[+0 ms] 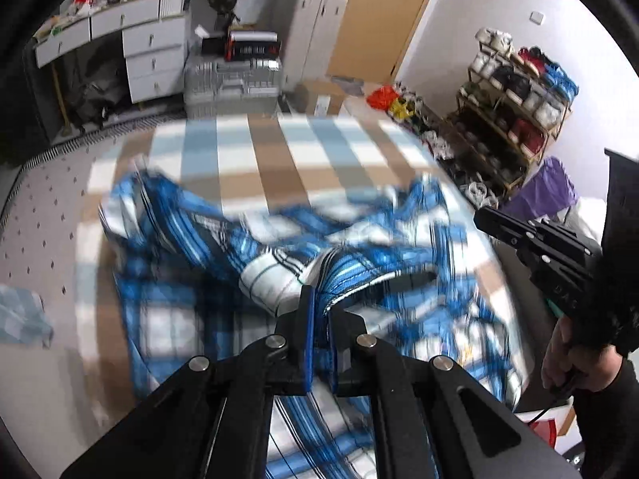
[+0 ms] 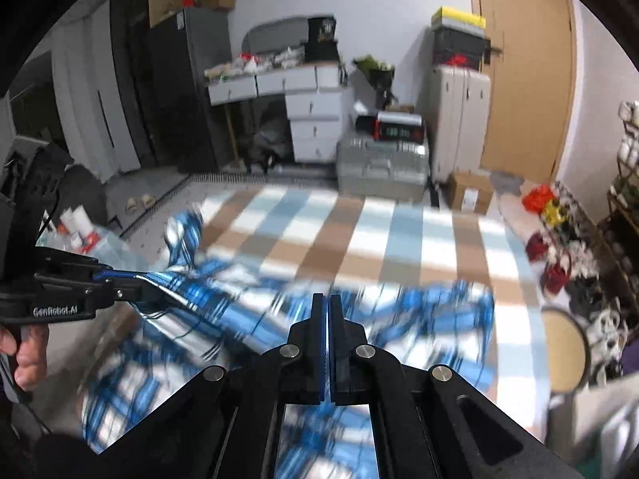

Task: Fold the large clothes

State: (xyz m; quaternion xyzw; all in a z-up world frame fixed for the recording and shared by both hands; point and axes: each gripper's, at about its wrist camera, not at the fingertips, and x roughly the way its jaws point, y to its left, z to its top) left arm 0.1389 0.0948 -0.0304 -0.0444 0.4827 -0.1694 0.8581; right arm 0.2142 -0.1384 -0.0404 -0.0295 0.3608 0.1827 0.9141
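Cloth is the job here: a big blue plaid shirt (image 1: 247,239) lies crumpled on the checked bedspread (image 1: 279,147), spread across its near half. The left gripper (image 1: 319,307) is pinched tight on a bunched edge of the shirt, and that edge lifts off the bed. The right gripper (image 2: 327,307) is closed too, with nothing seen between its fingers, off to the shirt's right side. To do this step well, I think the left one should pull slowly and keep its hold, so the shirt opens flat. The right one should open and take another edge, so both can stretch it smooth.
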